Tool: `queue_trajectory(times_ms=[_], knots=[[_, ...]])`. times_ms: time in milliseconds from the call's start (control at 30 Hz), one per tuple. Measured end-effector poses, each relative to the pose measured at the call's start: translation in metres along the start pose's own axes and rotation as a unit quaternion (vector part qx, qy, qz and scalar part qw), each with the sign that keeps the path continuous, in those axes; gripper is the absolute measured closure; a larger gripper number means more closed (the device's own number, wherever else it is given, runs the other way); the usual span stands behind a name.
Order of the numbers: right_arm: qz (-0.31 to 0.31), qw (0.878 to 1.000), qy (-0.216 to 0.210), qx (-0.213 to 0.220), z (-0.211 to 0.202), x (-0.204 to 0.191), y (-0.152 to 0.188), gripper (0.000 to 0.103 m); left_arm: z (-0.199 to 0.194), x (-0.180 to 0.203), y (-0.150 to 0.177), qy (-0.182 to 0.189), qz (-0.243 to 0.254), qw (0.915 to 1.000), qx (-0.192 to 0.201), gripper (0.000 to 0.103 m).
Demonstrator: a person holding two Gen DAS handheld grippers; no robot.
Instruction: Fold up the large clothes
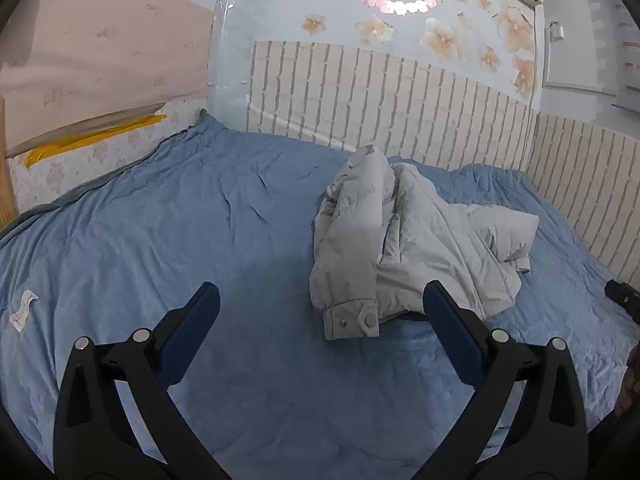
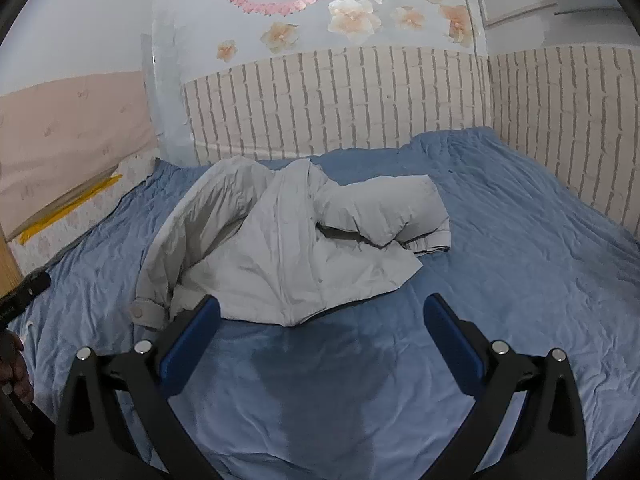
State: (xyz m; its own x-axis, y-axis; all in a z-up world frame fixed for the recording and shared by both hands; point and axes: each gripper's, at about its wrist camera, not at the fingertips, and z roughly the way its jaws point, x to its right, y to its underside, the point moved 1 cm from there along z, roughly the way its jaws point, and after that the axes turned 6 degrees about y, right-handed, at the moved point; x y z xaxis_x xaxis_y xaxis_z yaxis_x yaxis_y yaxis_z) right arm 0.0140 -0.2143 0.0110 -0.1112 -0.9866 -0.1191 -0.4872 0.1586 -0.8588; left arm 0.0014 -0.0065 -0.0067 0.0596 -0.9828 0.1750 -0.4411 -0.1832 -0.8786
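Observation:
A pale grey padded jacket (image 1: 400, 236) lies crumpled on the blue bedspread (image 1: 160, 220), its snap-buttoned hem nearest me. In the left wrist view it sits ahead and to the right; my left gripper (image 1: 322, 296) is open and empty, its right finger just in front of the hem. In the right wrist view the jacket (image 2: 288, 248) spreads ahead and left, one sleeve folded across to the right. My right gripper (image 2: 322, 308) is open, nothing between its blue pads; its left fingertip overlaps the jacket's near edge.
The bedspread (image 2: 520, 240) covers a bed set against a brick-patterned wall panel (image 1: 380, 96) at the back and right. A pink curtain and a yellow strip (image 1: 92, 140) are at the left. A white label (image 1: 22, 308) lies on the spread. The other gripper's tip (image 1: 622, 294) shows at right.

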Motion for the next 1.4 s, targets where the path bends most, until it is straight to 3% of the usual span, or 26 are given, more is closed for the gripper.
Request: queue_trajectory(times_ms=[300, 733, 1400], knots=[[0.0, 1.0, -0.001, -0.008, 0.0, 0.001, 0.002, 0.002, 0.009, -0.016, 0.002, -0.032, -0.03, 0.9988, -0.023, 0.003], [-0.003, 1.0, 0.001, -0.011, 0.001, 0.0, 0.003, 0.002, 0.01, -0.009, 0.003, -0.014, -0.01, 0.9995, -0.025, 0.003], [-0.011, 1.0, 0.001, -0.018, 0.005, -0.005, 0.005, 0.002, 0.011, -0.006, 0.002, -0.022, 0.002, 0.9994, -0.026, 0.003]])
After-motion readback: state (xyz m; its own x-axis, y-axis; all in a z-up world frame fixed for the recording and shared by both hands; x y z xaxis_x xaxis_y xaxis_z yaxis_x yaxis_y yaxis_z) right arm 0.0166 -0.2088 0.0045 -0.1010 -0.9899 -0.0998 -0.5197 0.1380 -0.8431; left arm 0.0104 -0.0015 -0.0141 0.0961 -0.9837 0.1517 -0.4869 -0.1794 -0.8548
